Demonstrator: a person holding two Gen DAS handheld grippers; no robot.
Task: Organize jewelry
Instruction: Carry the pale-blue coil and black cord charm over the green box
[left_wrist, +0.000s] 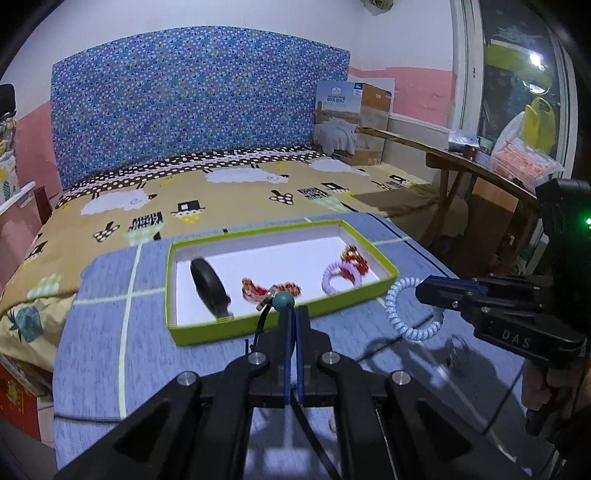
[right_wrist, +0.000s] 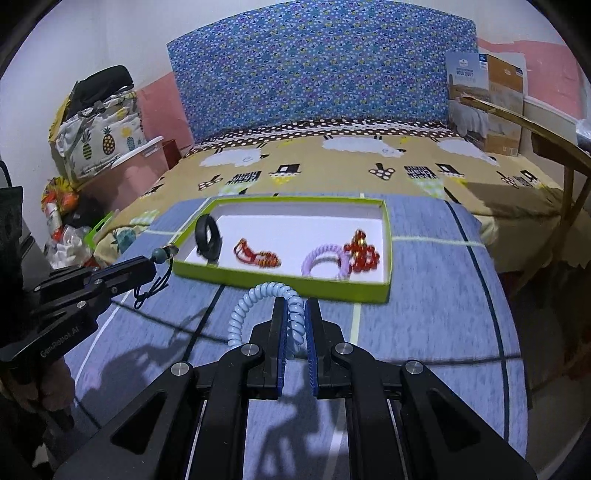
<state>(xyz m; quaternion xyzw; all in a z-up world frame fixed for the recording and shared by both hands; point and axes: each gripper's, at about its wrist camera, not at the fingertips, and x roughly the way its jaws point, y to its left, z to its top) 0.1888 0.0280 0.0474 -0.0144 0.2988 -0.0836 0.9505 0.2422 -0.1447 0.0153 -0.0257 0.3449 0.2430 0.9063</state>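
**Q:** Why is the green tray (left_wrist: 388, 277) lying where it is?

**A:** It is sitting on the blue-covered table (left_wrist: 110, 332), directly ahead of both of your tools, so each piece needs only a short carry over the near rim. It is already holding a black band (left_wrist: 209, 287) at its left end, a red beaded piece (left_wrist: 255, 290) in the middle, and a lilac coil tie (left_wrist: 338, 275) touching a red bead cluster (left_wrist: 354, 256) at the right.

**Q:** What are you carrying in the right hand-held gripper (right_wrist: 295, 317)?

**A:** You are clamping the pale blue coil bracelet (right_wrist: 258, 299) between its pads, with the loop hanging free to the left, just short of the tray's near wall. Pinching one strand is probably leaving the rest clear to drop in.

**Q:** And the left hand-held gripper (left_wrist: 295, 314)?

**A:** You are pinching the black cord of a teal bead pendant (left_wrist: 283, 301). The bead is standing proud of the tips, at the tray's near edge, so it appears to be next in.
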